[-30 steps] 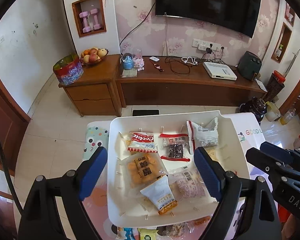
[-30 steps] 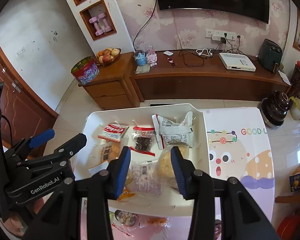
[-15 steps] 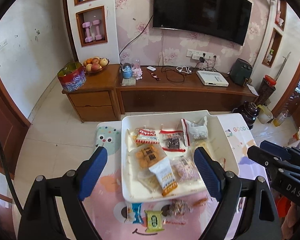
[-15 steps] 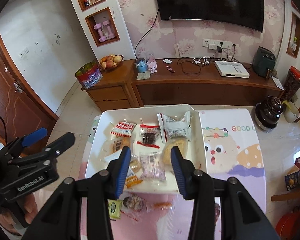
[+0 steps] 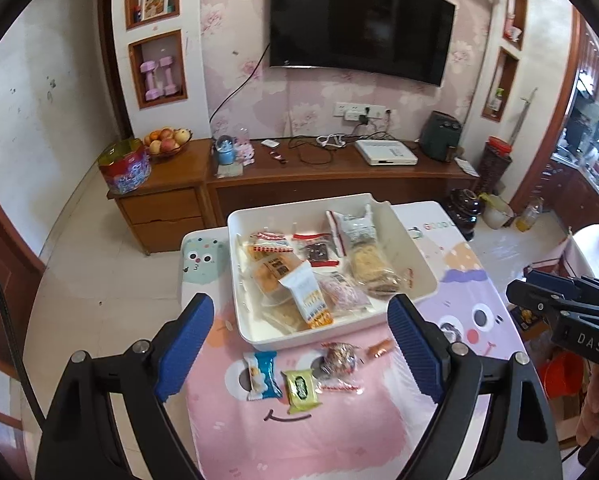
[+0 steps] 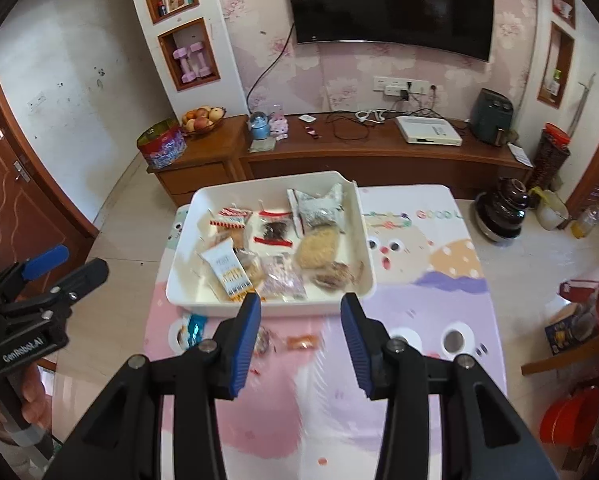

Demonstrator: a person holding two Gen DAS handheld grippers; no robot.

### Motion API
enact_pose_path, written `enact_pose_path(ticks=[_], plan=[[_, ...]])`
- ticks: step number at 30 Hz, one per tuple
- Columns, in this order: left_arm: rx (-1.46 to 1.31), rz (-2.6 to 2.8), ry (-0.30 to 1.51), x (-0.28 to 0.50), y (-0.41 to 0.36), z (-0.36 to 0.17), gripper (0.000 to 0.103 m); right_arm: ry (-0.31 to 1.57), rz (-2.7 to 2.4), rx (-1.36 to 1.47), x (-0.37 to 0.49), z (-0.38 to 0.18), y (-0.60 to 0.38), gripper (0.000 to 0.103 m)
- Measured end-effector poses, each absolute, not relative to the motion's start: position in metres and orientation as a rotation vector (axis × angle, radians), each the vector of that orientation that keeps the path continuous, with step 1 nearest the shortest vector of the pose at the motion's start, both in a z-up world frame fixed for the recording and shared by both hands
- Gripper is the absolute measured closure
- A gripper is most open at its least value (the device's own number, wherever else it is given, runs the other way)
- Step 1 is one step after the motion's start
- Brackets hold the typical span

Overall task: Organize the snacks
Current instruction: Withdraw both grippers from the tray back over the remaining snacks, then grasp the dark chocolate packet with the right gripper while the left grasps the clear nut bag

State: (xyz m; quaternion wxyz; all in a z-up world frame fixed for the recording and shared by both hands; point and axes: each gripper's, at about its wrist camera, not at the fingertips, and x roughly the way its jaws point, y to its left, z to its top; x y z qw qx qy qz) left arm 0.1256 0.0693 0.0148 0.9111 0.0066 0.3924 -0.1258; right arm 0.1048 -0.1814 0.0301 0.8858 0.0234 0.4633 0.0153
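A white tray (image 5: 419, 268) on the pink cartoon table cover holds several wrapped snacks; it also shows in the right wrist view (image 6: 361, 240). In front of the tray lie loose snacks: a blue packet (image 5: 262, 374), a green packet (image 5: 300, 389), a clear candy bag (image 5: 339, 360) and an orange candy (image 5: 380, 348). My left gripper (image 5: 301, 348) is open and empty, raised above these loose snacks. My right gripper (image 6: 300, 340) is open and empty, above the table just in front of the tray; the orange candy (image 6: 302, 341) lies below it.
A wooden TV cabinet (image 5: 331, 176) stands behind the table with a fruit bowl (image 5: 167, 142) and a red tin (image 5: 125, 166). A dark pot (image 5: 464, 210) and bottles sit on the floor at the right. The table's left edge (image 5: 183, 300) drops to tiled floor.
Both grippers have pulled back and up from over the tray. The tray now looks smaller, and the loose snacks in front of it have come into view. Both stay open and empty.
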Motion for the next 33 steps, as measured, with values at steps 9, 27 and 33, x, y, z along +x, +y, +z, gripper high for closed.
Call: enact_pose_path(ticks=[9, 27, 33], plan=[[0.027, -0.338, 0.808, 0.09, 0.059, 0.007, 0.012, 0.977, -0.065, 0.073, 0.056, 0.028, -0.217, 0.061], [0.098, -0.256, 1.069, 0.112, -0.005, -0.128, 0.012, 1.146, -0.086, 0.122, 0.072, -0.056, -0.295, 0.06], [0.115, -0.199, 1.145, 0.144, -0.02, -0.175, 0.012, 1.236, -0.041, 0.14, 0.094, -0.107, -0.303, 0.06]])
